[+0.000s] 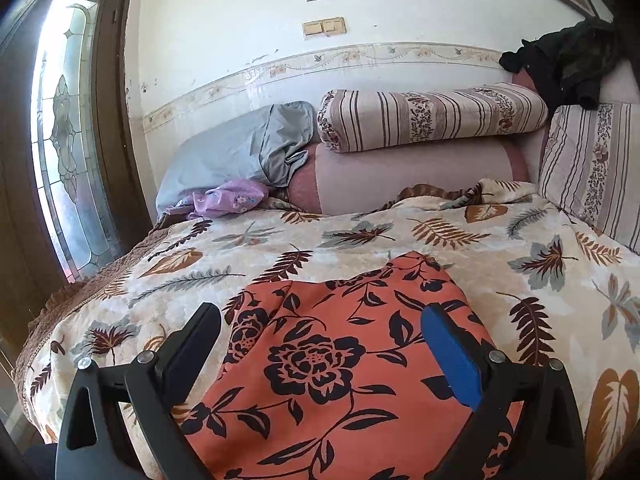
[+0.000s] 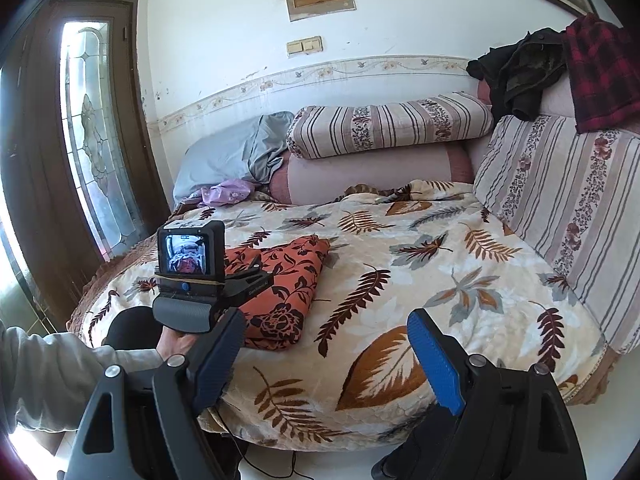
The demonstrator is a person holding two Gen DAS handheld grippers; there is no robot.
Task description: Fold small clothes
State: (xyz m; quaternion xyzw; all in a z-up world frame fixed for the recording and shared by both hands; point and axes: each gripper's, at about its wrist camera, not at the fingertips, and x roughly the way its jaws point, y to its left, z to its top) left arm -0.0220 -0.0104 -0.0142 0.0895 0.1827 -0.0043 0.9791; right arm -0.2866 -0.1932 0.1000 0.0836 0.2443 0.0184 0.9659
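The left tongs [image 1: 320,320] hover low over the orange floral garment [image 1: 340,360], fingers spread wide with cloth showing between them, pinching nothing. From the right-hand view, the person's left hand [image 2: 176,342] grips that tool from below, grey sleeve running back toward the body, the tool levelled across the near left corner of the bed [image 2: 400,264]. The right tongs [image 2: 324,344] hang off the bed's front edge, also spread and holding nothing, well apart from the garment. The garment [image 2: 280,296] lies in a folded bundle on the leaf-patterned blanket [image 2: 460,280], near the bed's left front edge.
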